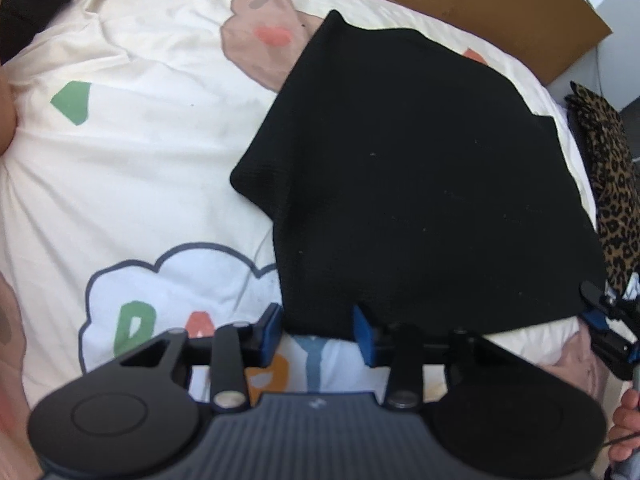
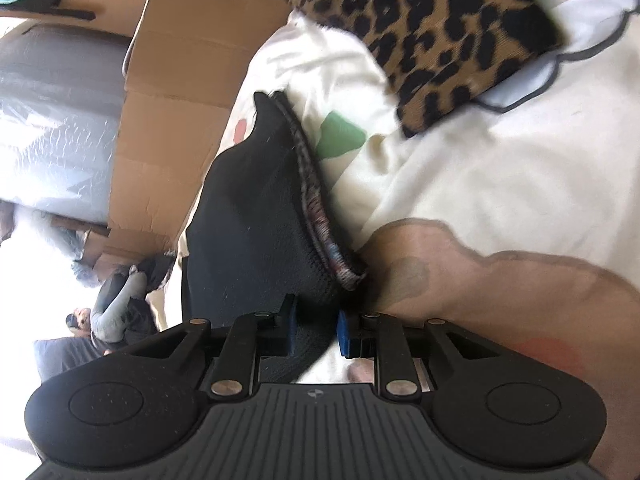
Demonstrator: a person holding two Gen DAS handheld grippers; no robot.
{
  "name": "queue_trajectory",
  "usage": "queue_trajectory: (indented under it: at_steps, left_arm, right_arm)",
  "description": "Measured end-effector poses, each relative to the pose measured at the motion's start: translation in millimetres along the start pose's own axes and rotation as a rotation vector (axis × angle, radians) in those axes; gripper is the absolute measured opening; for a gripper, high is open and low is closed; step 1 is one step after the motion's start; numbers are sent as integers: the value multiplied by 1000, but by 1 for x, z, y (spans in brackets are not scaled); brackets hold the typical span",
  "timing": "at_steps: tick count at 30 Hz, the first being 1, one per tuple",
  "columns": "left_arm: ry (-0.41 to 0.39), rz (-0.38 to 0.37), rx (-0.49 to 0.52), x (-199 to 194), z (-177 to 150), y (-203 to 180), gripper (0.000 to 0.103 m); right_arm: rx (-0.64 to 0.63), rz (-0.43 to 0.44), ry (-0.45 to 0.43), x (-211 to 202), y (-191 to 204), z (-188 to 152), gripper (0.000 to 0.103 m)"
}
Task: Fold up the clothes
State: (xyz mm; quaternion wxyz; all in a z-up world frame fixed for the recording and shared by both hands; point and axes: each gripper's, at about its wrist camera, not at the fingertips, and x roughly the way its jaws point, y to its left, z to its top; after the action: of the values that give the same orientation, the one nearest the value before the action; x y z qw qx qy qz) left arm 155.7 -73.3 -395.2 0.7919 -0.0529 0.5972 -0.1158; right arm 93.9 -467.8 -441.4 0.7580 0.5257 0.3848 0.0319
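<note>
The black garment lies folded on the cream bedsheet, which has cartoon prints; the left gripper stands spread at the near edge of the cloth, with its blue pads on both sides of that edge; the right gripper pinches one corner of the same garment; a leopard-print cloth lies near, beside cardboard.

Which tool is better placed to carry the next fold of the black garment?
Probably the right tool: the black garment sits between its pads, lifted. The left tool is open at the garment's near edge.
</note>
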Motion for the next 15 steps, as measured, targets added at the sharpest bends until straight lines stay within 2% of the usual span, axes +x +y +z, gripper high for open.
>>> queue_trajectory:
  at_steps: [3,4,5,6,9,15]
  left_arm:
    - [-10,-1,-1,1,-2,-1,41]
    - [-12,-2,4,0,-3,-2,32]
    - [-14,-10,7,-1,-5,-4,16]
    - [-14,-16,1,-3,-5,-5,12]
    - [-20,-6,-11,-11,-6,-8,9]
    - [-13,16,-22,-35,1,-12,8]
  right_arm:
    - [12,15,11,7,-2,-1,21]
    - [16,20,14,9,-2,-1,21]
    - [20,23,10,8,-2,-1,18]
    - [24,26,4,7,-3,-1,15]
    - [27,39,-7,4,-1,-3,9]
    - [8,66,-1,-1,11,-4,8]
